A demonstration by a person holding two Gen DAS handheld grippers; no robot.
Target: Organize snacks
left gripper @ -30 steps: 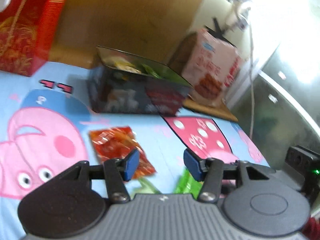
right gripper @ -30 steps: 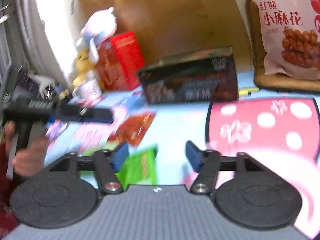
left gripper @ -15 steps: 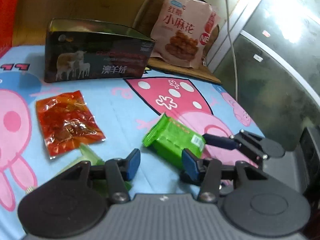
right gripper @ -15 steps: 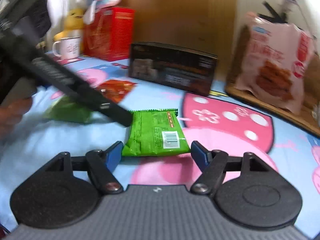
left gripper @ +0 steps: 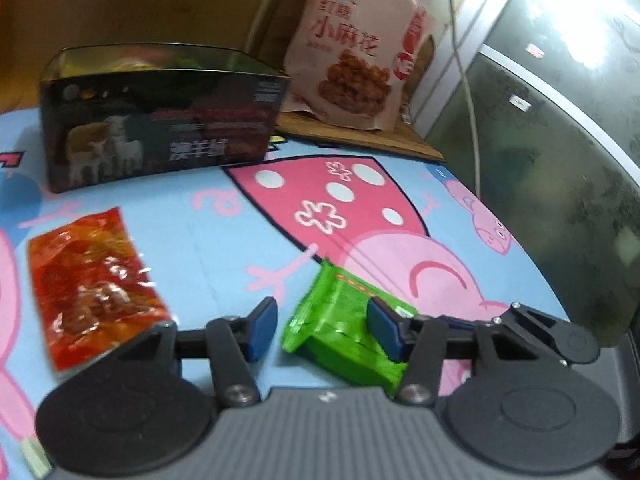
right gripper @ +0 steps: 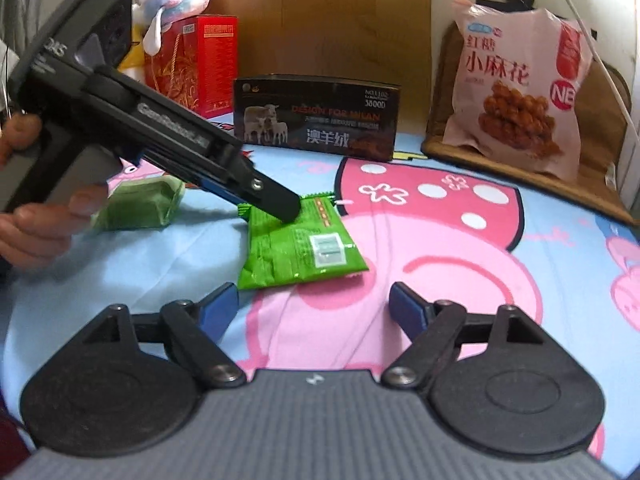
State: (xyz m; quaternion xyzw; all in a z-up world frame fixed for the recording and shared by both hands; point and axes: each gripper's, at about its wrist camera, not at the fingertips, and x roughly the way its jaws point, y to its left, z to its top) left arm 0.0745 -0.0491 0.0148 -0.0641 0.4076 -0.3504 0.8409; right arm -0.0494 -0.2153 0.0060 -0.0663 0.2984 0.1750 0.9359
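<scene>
Left wrist view: your left tongs (left gripper: 322, 330) are closing around the green snack packet (left gripper: 344, 332), pads not yet pressing. It looks light, crinkly and slippery; pinch the sealed edge. At 11 o'clock the dark box (left gripper: 160, 120) stands open; its contents are unclear.

Right wrist view: your right tongs (right gripper: 314, 312) gape, released, the packet at 12 o'clock.

A cartoon-pig sheet (right gripper: 440, 240) in blue and pink covered the surface. Behind it stood a brown wooden panel (right gripper: 340, 12), with a white cable (left gripper: 468, 92) hanging at the right, where bright glare fell on a dark glassy pane (left gripper: 560, 140).
</scene>
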